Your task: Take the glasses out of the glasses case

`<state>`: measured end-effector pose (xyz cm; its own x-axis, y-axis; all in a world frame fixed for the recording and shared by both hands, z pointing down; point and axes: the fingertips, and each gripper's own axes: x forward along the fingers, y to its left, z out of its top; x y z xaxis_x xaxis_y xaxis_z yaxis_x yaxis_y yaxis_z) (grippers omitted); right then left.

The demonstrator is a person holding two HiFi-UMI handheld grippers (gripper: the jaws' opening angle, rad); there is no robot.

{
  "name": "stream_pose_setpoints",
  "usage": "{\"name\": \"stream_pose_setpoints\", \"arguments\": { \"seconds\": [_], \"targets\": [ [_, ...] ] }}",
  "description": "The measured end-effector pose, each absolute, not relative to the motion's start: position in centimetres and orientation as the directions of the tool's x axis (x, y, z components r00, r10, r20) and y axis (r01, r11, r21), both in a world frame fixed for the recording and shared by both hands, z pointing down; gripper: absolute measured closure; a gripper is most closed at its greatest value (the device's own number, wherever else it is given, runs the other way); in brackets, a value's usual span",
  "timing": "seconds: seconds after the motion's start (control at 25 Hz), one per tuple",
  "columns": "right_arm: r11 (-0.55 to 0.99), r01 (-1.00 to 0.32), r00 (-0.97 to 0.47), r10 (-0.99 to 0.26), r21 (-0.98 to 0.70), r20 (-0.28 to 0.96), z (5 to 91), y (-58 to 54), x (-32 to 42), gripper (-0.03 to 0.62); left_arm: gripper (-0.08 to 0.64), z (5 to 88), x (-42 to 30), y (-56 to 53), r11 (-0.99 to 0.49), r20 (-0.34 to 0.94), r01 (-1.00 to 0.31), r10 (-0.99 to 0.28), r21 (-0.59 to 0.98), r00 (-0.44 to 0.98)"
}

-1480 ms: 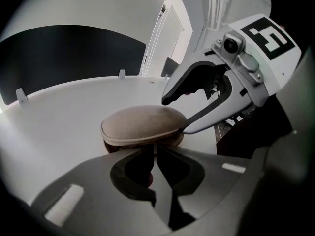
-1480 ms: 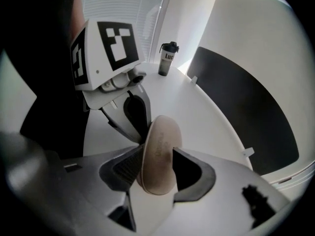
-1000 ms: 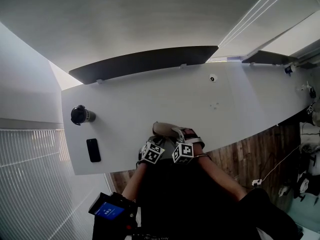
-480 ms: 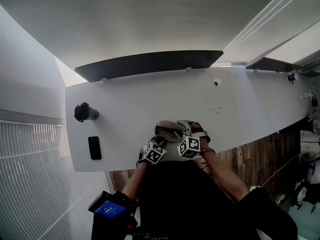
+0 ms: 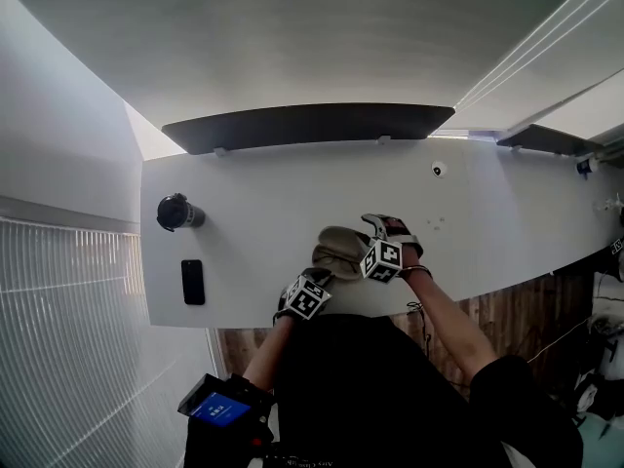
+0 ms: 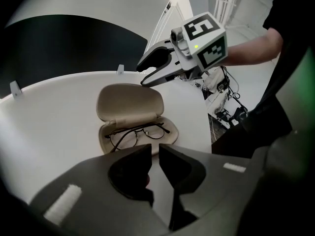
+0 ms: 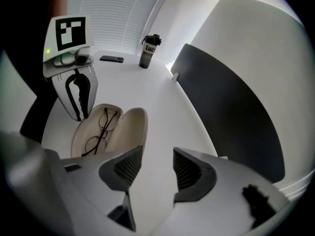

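Right gripper (image 7: 157,154) has shifted to three o'clock of the open case (image 6: 130,101), glasses (image 6: 138,134) not yet lifted; its jaws apart, left gripper's (image 6: 154,150) nearly together.

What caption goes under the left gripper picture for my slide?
Glasses lie inside the open case while the right gripper hovers near its lid.

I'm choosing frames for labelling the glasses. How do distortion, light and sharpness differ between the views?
Head view: heavy fisheye bows the table, glasses case tiny. Left gripper view: glasses sharp in the open case, left gripper dark in front. Right gripper view: black vignetted corners, glasses legible.
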<state>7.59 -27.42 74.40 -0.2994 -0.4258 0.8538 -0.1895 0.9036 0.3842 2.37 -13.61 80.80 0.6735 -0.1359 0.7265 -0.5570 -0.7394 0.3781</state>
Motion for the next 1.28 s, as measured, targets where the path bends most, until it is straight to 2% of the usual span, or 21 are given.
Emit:
{"name": "stream_pose_setpoints", "arguments": {
  "seconds": [0.28, 0.6, 0.76, 1.0, 1.12, 1.28],
  "targets": [
    [0.934, -0.192, -0.31, -0.349, 0.302, 0.884, 77.4, -28.9, 8.0, 0.387, 0.517, 81.2, 2.0, -13.8, -0.718, 0.719, -0.569, -0.138, 0.402, 0.682],
    [0.94, -0.202, -0.327, -0.329, 0.274, 0.886, 77.6, -29.3, 8.0, 0.387, 0.514, 81.0, 2.5, -14.8, -0.699, 0.709, -0.585, -0.158, 0.411, 0.687],
    [0.925, -0.283, -0.37, -0.35, 0.254, 0.861, 75.2, -29.1, 8.0, 0.387, 0.497, 80.9, 2.6, -14.5, -0.715, 0.72, -0.574, -0.143, 0.4, 0.679],
    [0.879, -0.387, -0.456, -0.446, 0.28, 0.77, 67.5, -26.8, 7.1, 0.388, 0.48, 80.6, 2.7, -13.9, -0.735, 0.707, -0.556, -0.15, 0.388, 0.691],
    [0.906, -0.357, -0.501, -0.391, 0.228, 0.772, 67.1, -23.5, 5.0, 0.388, 0.48, 80.6, 2.6, -14.0, -0.744, 0.699, -0.549, -0.156, 0.382, 0.698],
    [0.952, -0.261, -0.479, -0.269, 0.157, 0.836, 71.9, -19.8, 3.0, 0.39, 0.48, 81.0, 2.5, -13.8, -0.742, 0.691, -0.541, -0.148, 0.395, 0.708]
  ]
}}
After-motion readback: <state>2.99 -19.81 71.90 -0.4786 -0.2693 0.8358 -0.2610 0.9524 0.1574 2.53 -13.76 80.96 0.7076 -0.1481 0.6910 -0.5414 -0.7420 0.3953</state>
